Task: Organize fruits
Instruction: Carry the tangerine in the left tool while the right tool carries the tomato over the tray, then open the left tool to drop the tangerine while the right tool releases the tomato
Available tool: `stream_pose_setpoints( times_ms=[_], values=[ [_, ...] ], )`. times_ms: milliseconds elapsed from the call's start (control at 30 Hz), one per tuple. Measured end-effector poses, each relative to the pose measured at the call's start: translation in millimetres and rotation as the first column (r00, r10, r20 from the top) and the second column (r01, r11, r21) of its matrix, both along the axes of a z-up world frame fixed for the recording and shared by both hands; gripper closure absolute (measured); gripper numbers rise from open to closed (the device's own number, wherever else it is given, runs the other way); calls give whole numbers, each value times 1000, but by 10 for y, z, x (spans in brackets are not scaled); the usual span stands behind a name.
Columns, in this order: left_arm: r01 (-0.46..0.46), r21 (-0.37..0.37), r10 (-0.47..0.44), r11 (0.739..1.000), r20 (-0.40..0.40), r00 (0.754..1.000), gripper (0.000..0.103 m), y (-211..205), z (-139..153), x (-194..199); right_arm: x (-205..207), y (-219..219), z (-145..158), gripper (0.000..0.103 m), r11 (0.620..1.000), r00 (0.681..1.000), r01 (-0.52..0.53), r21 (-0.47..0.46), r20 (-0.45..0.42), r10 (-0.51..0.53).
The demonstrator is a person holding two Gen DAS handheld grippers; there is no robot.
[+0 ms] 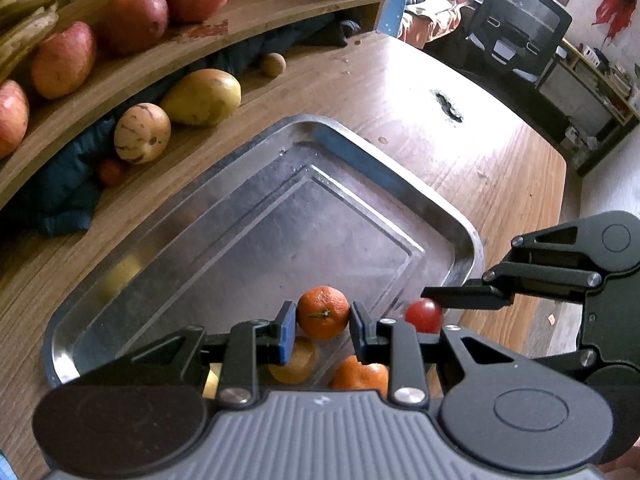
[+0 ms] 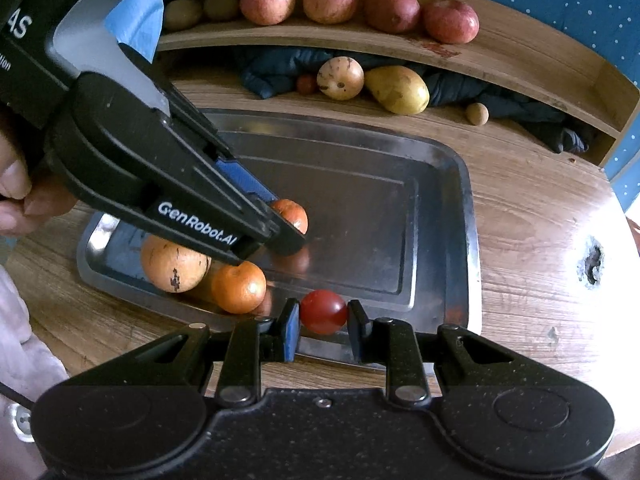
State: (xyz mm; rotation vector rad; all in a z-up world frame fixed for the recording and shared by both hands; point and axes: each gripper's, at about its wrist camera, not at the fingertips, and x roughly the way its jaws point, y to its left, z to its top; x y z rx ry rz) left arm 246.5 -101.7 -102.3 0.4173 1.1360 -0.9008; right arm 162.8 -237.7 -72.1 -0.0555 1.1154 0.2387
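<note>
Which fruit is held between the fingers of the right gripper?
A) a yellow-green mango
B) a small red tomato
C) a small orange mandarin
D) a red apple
B: in the right wrist view the right gripper is shut on the small red tomato over the near rim of the metal tray; the mandarin sits in the left gripper.

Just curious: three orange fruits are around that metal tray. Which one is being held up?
The small mandarin pinched between the left gripper's blue fingers; the other two lie loose in the tray.
</note>
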Motion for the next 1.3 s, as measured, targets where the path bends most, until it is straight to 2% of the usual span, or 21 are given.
stream_pose_setpoints(
  times_ms=[400, 767, 900, 1033, 1133, 1233, 1300],
  values=[
    [-2, 21, 2, 1000, -13, 1000, 71, -31, -18, -16, 23, -5, -61, 76, 1000, 1000, -9, 8, -3, 9],
    [-9, 5, 9, 1000, -14, 1000, 70, 30, 41, -21, 12, 14, -85, 74, 1000, 1000, -10, 13, -6, 10],
    [-21, -11, 21, 1000, -11, 1000, 64, 87, 101, -33, 0, 24, -66, 69, 1000, 1000, -12, 5, -5, 12],
    [-42, -35, 41, 999, -7, 999, 59, 163, 204, -47, -22, 24, -28, 57, 1000, 1000, -8, 2, -6, 8],
    [-51, -56, 51, 997, -3, 999, 53, 250, 296, -73, -53, 41, 5, 52, 1000, 1000, -2, -3, -13, 2],
    [-61, -66, 61, 996, -3, 998, 45, 350, 364, -92, -97, 56, 42, 45, 1000, 1000, 3, -2, -19, -3],
    [-68, -67, 69, 995, 3, 998, 35, 418, 404, -104, -121, 65, 70, 39, 1000, 1000, 5, -2, -21, -5]
  ],
)
